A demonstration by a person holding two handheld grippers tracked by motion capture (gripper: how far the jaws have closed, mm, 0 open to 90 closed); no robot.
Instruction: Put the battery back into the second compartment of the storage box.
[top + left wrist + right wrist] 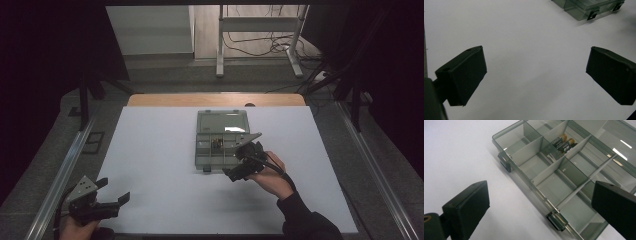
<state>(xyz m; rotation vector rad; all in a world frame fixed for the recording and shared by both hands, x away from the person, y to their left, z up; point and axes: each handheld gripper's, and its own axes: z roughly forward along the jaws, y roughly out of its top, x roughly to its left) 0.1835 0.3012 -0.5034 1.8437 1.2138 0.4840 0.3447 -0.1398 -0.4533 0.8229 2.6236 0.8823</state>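
Observation:
A clear grey compartment box (220, 131) lies open at the middle of the white table sheet (160, 165), its lid folded back flat. Two batteries (562, 142) lie side by side in one middle compartment; the other compartments near my right gripper hold nothing. My right gripper (235, 161) hovers at the box's near right corner, jaws wide apart with nothing between them; in the right gripper view (540, 192) they straddle the box's front wall (529, 180) and a latch (556, 220). My left gripper (114, 191) rests open at the near left corner of the sheet, the box (586, 7) far ahead of it.
A wooden table edge (215, 99) shows behind the sheet. Metal rails (65, 165) run along both sides. A white frame stand (260, 40) and loose cables (255, 45) are on the floor beyond the table.

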